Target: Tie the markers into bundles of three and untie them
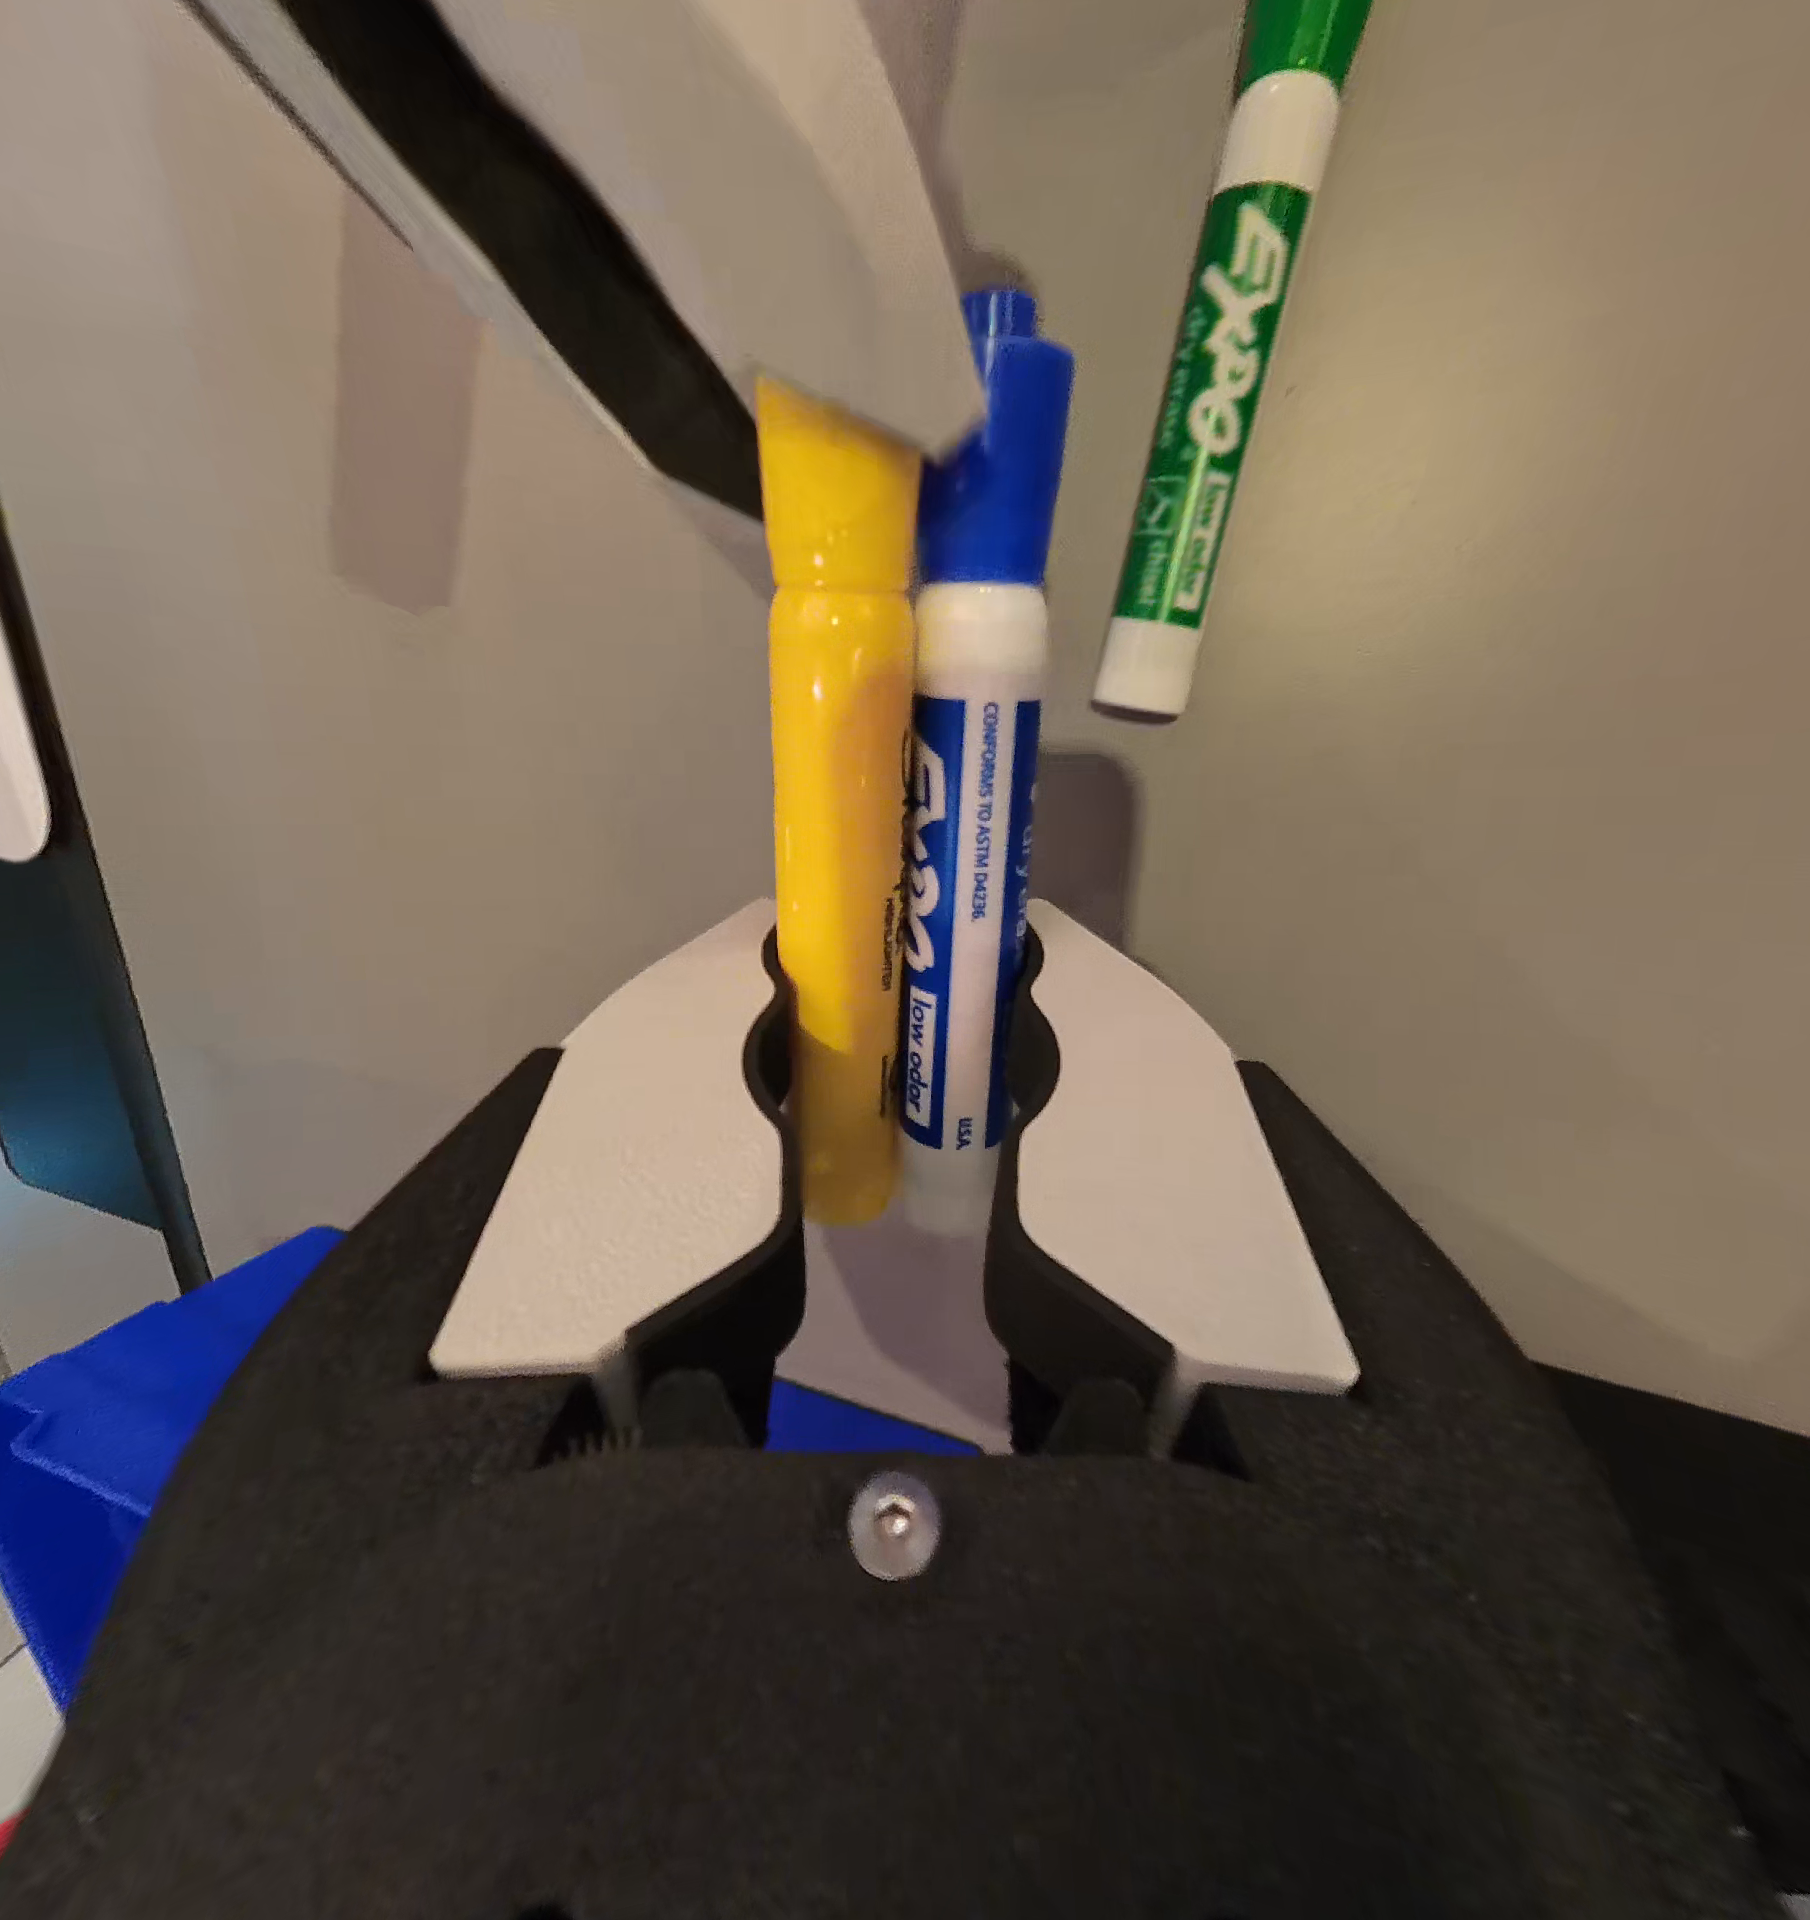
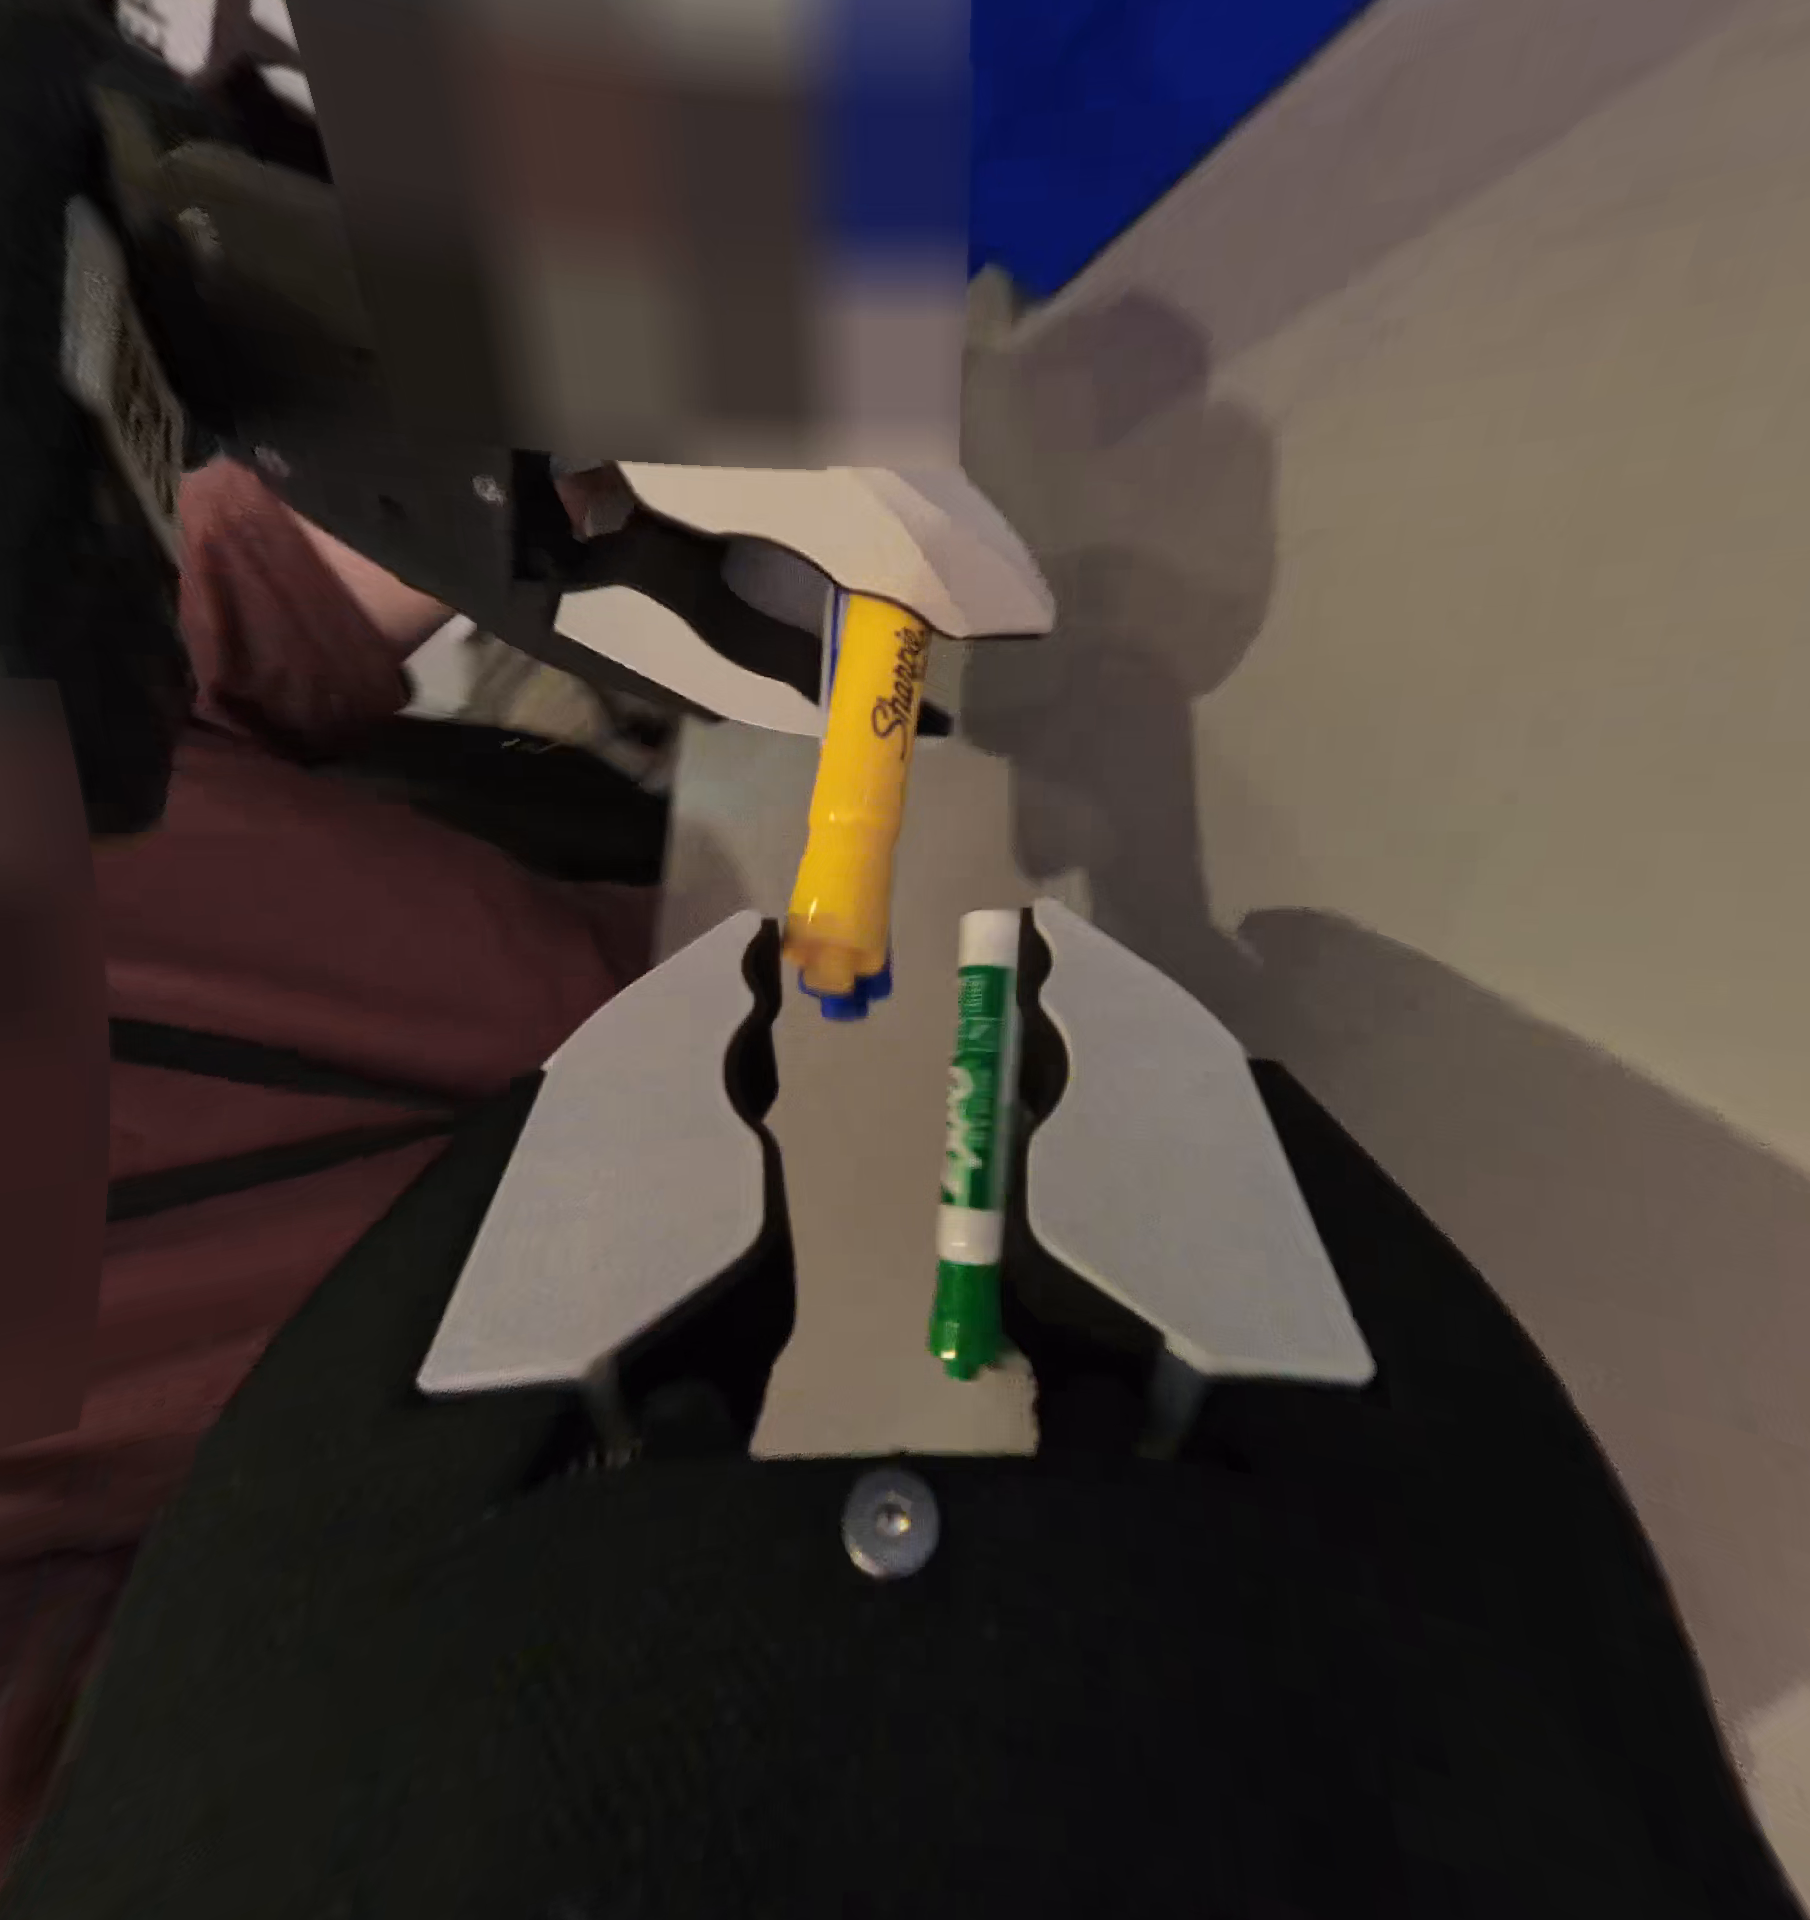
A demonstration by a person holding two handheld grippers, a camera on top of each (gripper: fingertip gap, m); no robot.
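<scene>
My left gripper (image 1: 901,935) is shut on a yellow marker (image 1: 839,831) and a blue-and-white marker (image 1: 984,831), held side by side with their caps pointing away from me. A white finger (image 1: 828,208) of my right gripper hangs over their caps. A green marker (image 1: 1223,364) lies loose on the grey table beyond. In the right wrist view, my right gripper (image 2: 896,925) is open. The green marker (image 2: 974,1122) lies on the table between its fingers, close to the right one. Beyond it, the left gripper (image 2: 880,665) holds the yellow marker (image 2: 870,790) with the blue marker's cap (image 2: 844,1000) showing behind.
A blue bin (image 1: 49,1455) stands at the lower left of the left wrist view and shows at the top of the right wrist view (image 2: 1088,125). A person's dark red clothing (image 2: 309,935) fills the left side. The grey table (image 2: 1503,727) stretches to the right. The left gripper's tips are roughly 7 cm from the right gripper's.
</scene>
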